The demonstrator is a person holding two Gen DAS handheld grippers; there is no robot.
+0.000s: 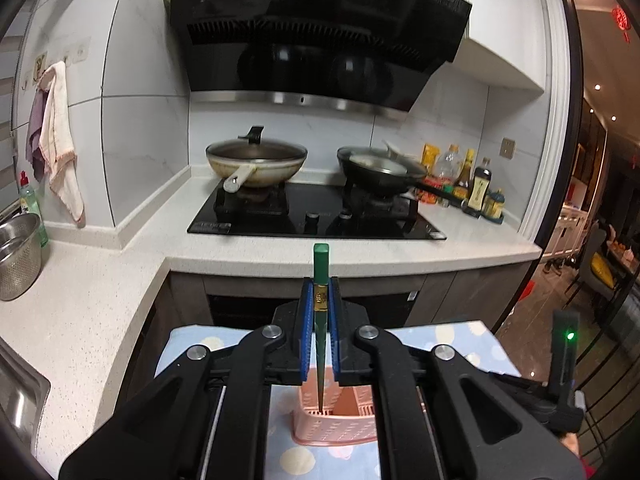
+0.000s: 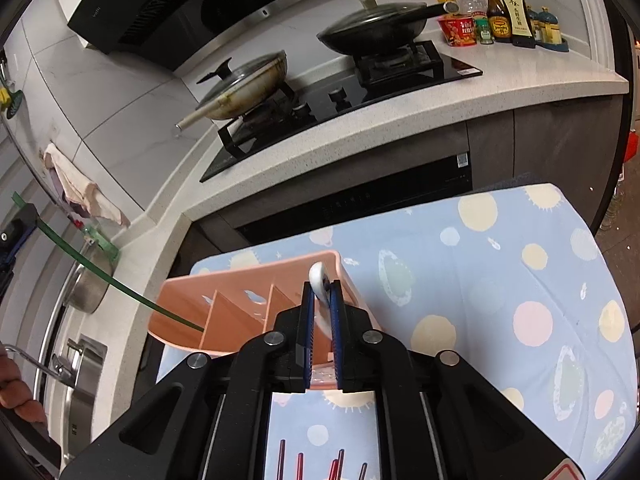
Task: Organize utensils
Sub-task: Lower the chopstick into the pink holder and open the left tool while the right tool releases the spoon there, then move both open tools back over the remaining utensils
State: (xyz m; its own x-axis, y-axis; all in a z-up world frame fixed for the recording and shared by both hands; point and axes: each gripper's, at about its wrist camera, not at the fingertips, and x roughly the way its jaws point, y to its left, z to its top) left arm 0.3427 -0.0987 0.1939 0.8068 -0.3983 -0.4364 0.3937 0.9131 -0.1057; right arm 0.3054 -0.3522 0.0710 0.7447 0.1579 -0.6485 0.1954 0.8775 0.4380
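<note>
Holding a green chopstick (image 1: 321, 280) clamped narrow in my left gripper (image 1: 320, 300), I see its long axis run from the jaws down to its tip, poised just above the pink utensil caddy (image 1: 334, 420) on the cloth-covered desk (image 2: 500, 264). My right gripper (image 2: 322, 300) has a white spoon (image 2: 320, 280) between nearly closed jaws, over the caddy's rightmost compartment. Both hands are near the caddy; I judge the chopstick must go tip-first into a slot.

Green chopstick (image 1: 321, 320) above pink caddy (image 1: 336, 420)

Pink basket (image 2: 256, 312) sits on cloth-covered table (image 2: 500, 280).
</note>
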